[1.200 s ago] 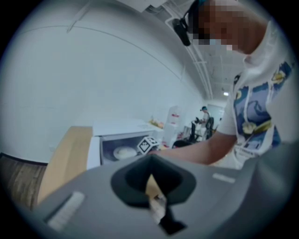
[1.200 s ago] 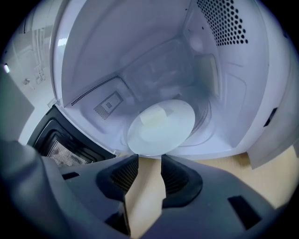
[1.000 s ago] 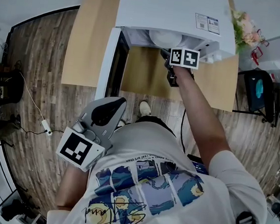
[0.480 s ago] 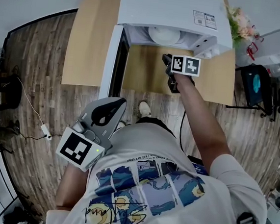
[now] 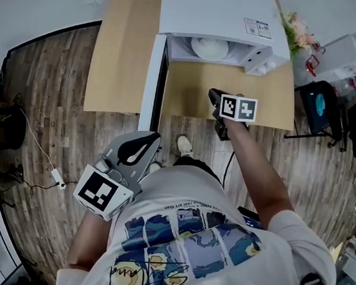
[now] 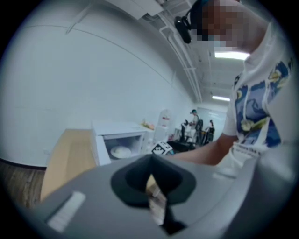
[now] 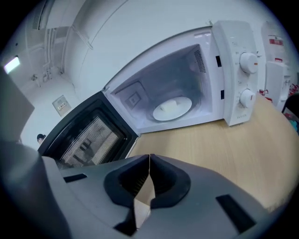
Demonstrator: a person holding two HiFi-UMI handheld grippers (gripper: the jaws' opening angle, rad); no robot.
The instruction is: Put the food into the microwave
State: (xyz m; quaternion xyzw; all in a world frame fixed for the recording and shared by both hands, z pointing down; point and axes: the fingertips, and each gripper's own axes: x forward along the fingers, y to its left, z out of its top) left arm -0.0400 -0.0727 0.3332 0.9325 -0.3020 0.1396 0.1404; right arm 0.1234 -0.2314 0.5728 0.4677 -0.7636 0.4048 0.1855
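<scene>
Open microwave (image 5: 221, 17) at far edge of table (image 5: 119, 70), plate (image 7: 172, 108) inside.
Right gripper (image 7: 149, 158), jaws just closed, empty, above bare near edge; left gripper (image 6: 150, 163), jaws together, empty, beyond that edge.

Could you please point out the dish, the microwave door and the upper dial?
dish (image 7: 172, 108), right gripper view, its middle
microwave door (image 7: 86, 140), right gripper view, mesh window
upper dial (image 7: 248, 61), right gripper view, knob face

no legible text; sticker (image 5: 258, 28) on microwave (image 5: 209, 10) top and shirt script (image 5: 146, 273) too blurred
</scene>
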